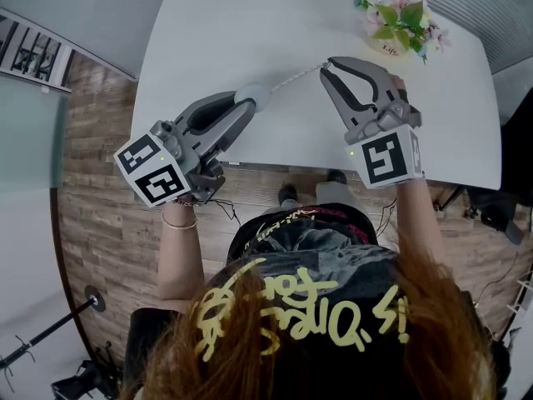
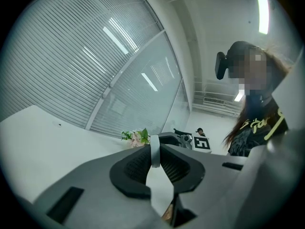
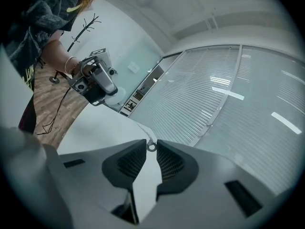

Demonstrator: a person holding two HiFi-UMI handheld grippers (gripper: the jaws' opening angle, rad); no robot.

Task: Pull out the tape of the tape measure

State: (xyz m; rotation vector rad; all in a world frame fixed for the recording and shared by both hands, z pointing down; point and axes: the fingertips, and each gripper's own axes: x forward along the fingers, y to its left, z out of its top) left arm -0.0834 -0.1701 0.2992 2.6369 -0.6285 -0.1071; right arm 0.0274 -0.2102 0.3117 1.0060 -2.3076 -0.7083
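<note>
A small round white tape measure hangs over the white table, pinched between the jaws of my left gripper. Its thin white tape runs out to the right, up to my right gripper, which is shut on the ring at the tape's end. In the left gripper view the case shows edge-on between the pads of the left gripper. In the right gripper view the ring sits at the tips of the right gripper, and the tape leads away to the far case.
A pot of pink and green flowers stands at the table's far right. Both grippers hover over the table's near edge, with wooden floor below to the left. A coat stand stands far off.
</note>
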